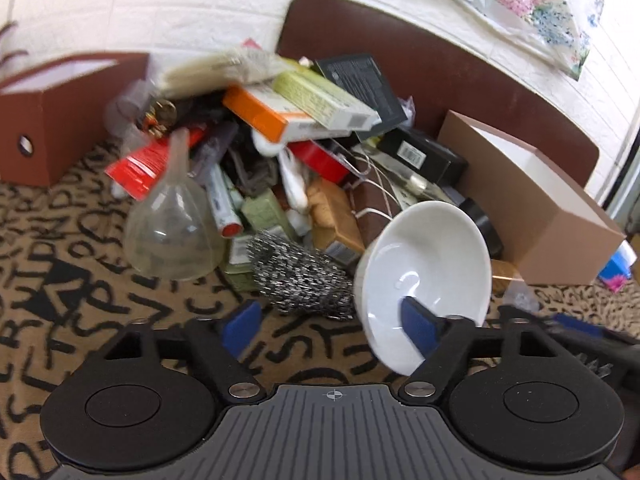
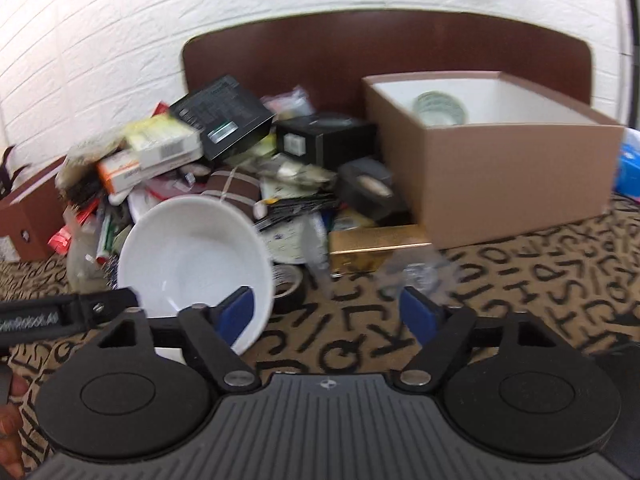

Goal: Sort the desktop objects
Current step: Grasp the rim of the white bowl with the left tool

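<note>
**White bowl tipped at the edge of the pile, both grippers spread**

Left wrist view: the left gripper point(image 1: 331, 326) is wide open, holding nothing; its right finger lies across the tilted white bowl point(image 1: 430, 276), which leans against the clutter, probably propped there. One clear funnel point(image 1: 174, 232) and one steel scourer point(image 1: 304, 276) sit beside it on the letter-print table point(image 1: 100, 320).

Right wrist view: the right gripper point(image 2: 329, 318) is equally open and empty, the bowl point(image 2: 192, 252) just behind its left finger. Two brown boxes flank the heap: one open cardboard box point(image 2: 500, 184) with a tape roll inside, one smaller brown box point(image 2: 28, 216) at the left.
</note>
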Tool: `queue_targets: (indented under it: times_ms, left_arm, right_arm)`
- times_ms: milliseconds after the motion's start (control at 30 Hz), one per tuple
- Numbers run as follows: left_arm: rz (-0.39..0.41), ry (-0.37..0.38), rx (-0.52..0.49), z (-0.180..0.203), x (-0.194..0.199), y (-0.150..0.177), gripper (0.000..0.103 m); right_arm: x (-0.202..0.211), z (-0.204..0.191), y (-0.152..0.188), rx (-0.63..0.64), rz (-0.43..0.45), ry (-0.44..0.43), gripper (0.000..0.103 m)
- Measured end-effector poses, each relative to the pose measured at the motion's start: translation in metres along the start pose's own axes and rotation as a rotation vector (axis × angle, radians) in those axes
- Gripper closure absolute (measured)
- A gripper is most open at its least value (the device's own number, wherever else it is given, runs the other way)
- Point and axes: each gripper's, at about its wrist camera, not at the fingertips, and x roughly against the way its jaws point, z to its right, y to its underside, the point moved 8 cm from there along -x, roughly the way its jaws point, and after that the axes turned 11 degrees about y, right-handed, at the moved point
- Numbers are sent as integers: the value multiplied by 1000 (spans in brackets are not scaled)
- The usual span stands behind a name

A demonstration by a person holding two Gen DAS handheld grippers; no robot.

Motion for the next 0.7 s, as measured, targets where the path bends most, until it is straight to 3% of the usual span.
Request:
queue_targets:
  times_ms: [133,233,267,333,400,433,600,700]
  left_arm:
    - [-36,36,9,4,-14,-1,54]
    - [-44,44,3,8,-21,-2,63]
    - [-51,51,-2,9,-22,-3,77]
    - [-65,70,-1,11,-25,-3,86]
    - [-56,59,4,9,-26,-4,84]
    - [-45,56,9,8,-26,-5,68]
    - [-35,49,21,7,-28,-6,68]
    - [-75,41,4,8,-31,-3,69]
  right_arm:
    - [-11,-25,-1,53,-7,-71,43]
    - [-17,-36,-3,89,-6,-80,54]
    - [-19,-38,-3,100,-10,-82,61]
    - [-24,-41,-2,116,-22,-89,72]
    - [-28,-43,-1,124,-34,-89,80]
    - [-30,-43,-1,128,-35,-88,84]
    - [-24,-42,-1,128,-32,-113,90]
    - [-18,-41,0,134,-61,-106,91]
